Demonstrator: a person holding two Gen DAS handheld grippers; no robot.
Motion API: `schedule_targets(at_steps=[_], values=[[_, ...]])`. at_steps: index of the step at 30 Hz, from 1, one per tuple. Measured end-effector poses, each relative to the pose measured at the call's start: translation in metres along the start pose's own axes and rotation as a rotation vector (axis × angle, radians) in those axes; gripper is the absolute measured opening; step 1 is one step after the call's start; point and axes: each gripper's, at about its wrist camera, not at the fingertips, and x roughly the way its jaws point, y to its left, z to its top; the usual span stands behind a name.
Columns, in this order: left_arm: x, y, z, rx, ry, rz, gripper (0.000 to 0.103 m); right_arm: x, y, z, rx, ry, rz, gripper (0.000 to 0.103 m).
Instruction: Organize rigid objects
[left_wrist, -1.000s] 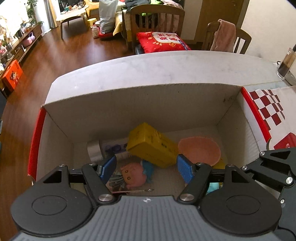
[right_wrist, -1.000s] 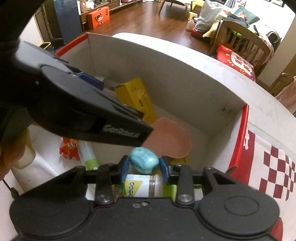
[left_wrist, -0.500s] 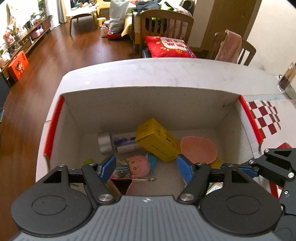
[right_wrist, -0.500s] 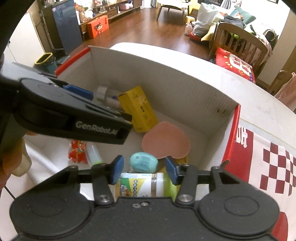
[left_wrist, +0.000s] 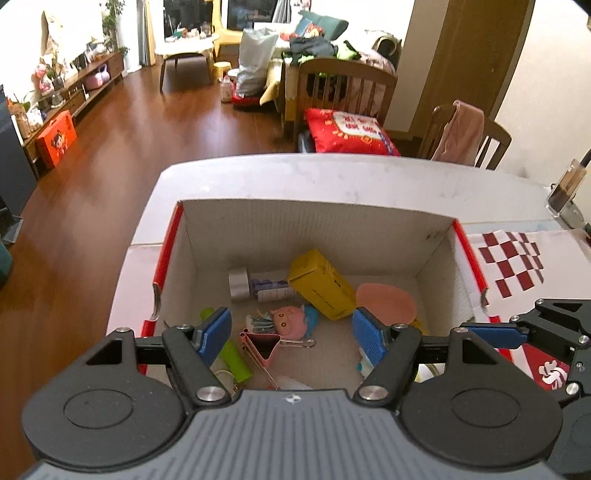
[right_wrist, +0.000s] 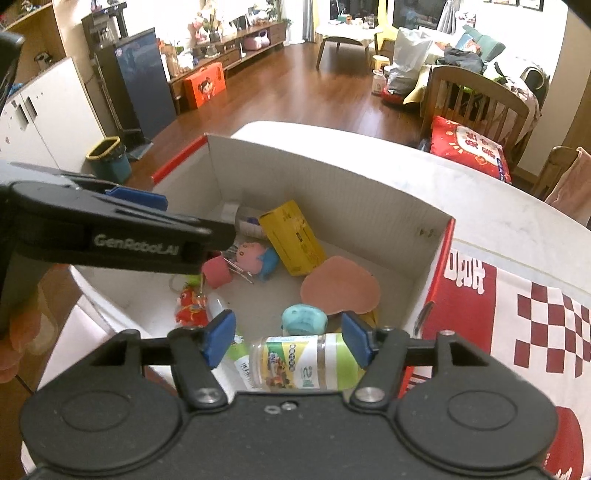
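My right gripper (right_wrist: 288, 341) is opening, nothing between its pads; the teal toy (right_wrist: 304, 320) lies just below and ahead in the cardboard box (right_wrist: 332, 184). My left gripper (left_wrist: 291, 332) hangs open, farther off.

Above the open box (left_wrist: 317, 229) on the white surface (left_wrist: 332, 177), the left gripper (left_wrist: 291, 334) hangs empty, jaws apart, over a yellow carton (left_wrist: 319, 284) near the box's far wall.

A matt corrugated cardboard box (left_wrist: 314, 225) is seen on a smooth pale table (left_wrist: 332, 177); a glossy plastic bottle (right_wrist: 303, 363), a matt yellow paper carton (left_wrist: 321, 284) and a polished wood floor (left_wrist: 110, 155) are shown
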Motion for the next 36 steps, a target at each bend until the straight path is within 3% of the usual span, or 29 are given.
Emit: schedule_targets(at_steps=[13,16,21,24,26,32,36], values=[[-0.047,-0.009,-0.017,0.029,-0.083,-0.003,0.075,-0.056,-0.004,-0.014,0.029,-0.141,0.075,0.086],[-0.057,-0.011,-0.022,0.029,-0.093,-0.025,0.082,-0.068,-0.006,-0.019,0.026,-0.178,0.093,0.091],[-0.071,-0.015,-0.029,0.027,-0.126,-0.035,0.083,-0.087,-0.001,-0.029,0.004,-0.242,0.089,0.099],[-0.078,-0.016,-0.034,0.026,-0.14,-0.029,0.09,-0.096,-0.003,-0.034,0.001,-0.272,0.09,0.102],[-0.082,-0.018,-0.037,0.028,-0.149,-0.029,0.103,-0.101,-0.004,-0.037,-0.005,-0.291,0.084,0.102],[-0.094,-0.024,-0.046,0.028,-0.16,-0.061,0.103,-0.115,-0.008,-0.047,-0.01,-0.329,0.077,0.103],[-0.104,-0.033,-0.055,0.048,-0.177,-0.042,0.103,-0.124,-0.008,-0.054,-0.012,-0.353,0.078,0.103]])
